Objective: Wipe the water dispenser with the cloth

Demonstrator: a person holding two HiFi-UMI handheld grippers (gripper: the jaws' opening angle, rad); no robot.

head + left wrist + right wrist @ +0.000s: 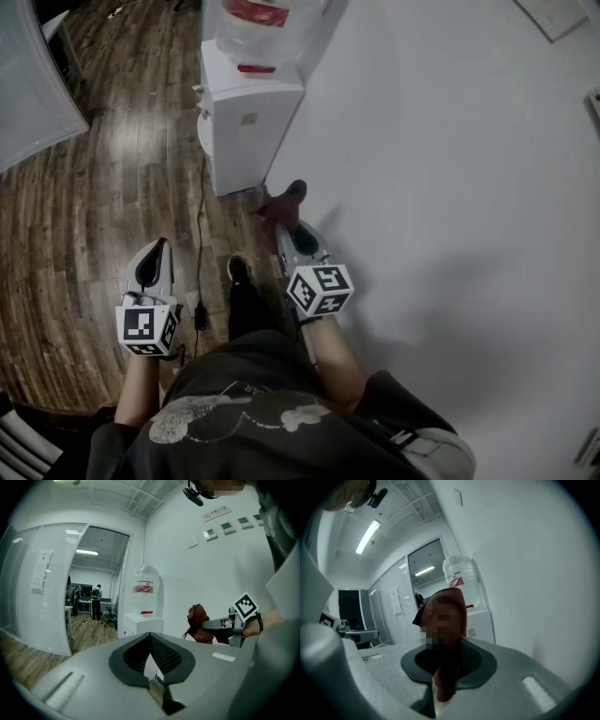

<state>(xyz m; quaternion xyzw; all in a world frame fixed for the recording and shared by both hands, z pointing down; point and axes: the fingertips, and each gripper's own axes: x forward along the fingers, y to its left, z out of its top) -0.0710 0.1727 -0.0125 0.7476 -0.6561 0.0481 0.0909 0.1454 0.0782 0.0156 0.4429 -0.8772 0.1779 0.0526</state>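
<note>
A white water dispenser (246, 122) with a clear bottle and red band on top stands against the white wall ahead; it also shows as the dispenser (143, 620) and the dispenser (480, 620). My right gripper (286, 217) is shut on a dark reddish-brown cloth (284, 202), which bunches up from the jaws as the cloth (447, 620) and the cloth (198, 620). It is held short of the dispenser's base. My left gripper (155, 253) hangs lower left with its jaws shut and nothing between them.
Wood floor (103, 187) stretches left and ahead. A black cable (200, 225) runs down from the dispenser to a plug on the floor. A glass partition (42, 602) and an open doorway (96, 597) with people and chairs lie left. The white wall (450, 187) fills the right.
</note>
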